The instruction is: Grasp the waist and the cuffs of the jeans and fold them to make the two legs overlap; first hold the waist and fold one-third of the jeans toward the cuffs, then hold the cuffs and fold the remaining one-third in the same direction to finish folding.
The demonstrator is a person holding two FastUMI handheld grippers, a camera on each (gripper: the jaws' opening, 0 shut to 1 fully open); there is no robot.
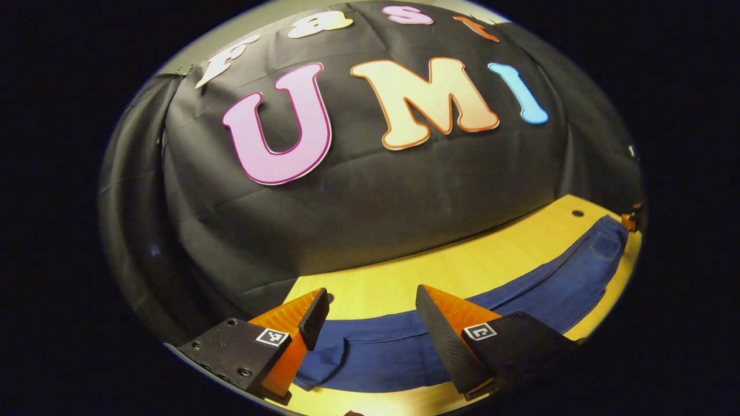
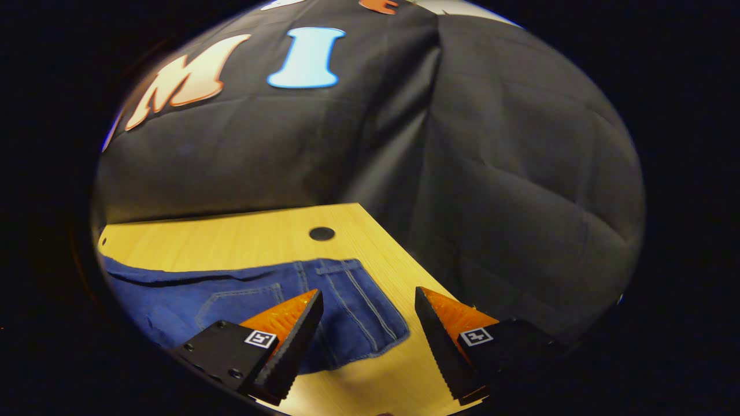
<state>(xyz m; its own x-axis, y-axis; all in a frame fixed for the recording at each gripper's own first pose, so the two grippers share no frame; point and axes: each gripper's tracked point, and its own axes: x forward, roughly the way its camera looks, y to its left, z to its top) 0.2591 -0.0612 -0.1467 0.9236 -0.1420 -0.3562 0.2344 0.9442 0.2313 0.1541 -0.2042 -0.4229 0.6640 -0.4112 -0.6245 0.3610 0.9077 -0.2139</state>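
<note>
Jeans dark blue, flat on table, stitched pocket visible

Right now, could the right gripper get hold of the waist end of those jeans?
Probably yes. The right gripper hangs open just over the waist end of the jeans, which lies flat on the table, and nothing stands between them.

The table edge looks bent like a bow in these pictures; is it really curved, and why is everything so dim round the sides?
In the left gripper view the lens bows the table and jeans into an arc; in the right gripper view the table runs straighter, light falling on wood and jeans, dimmer toward the rim.
</note>
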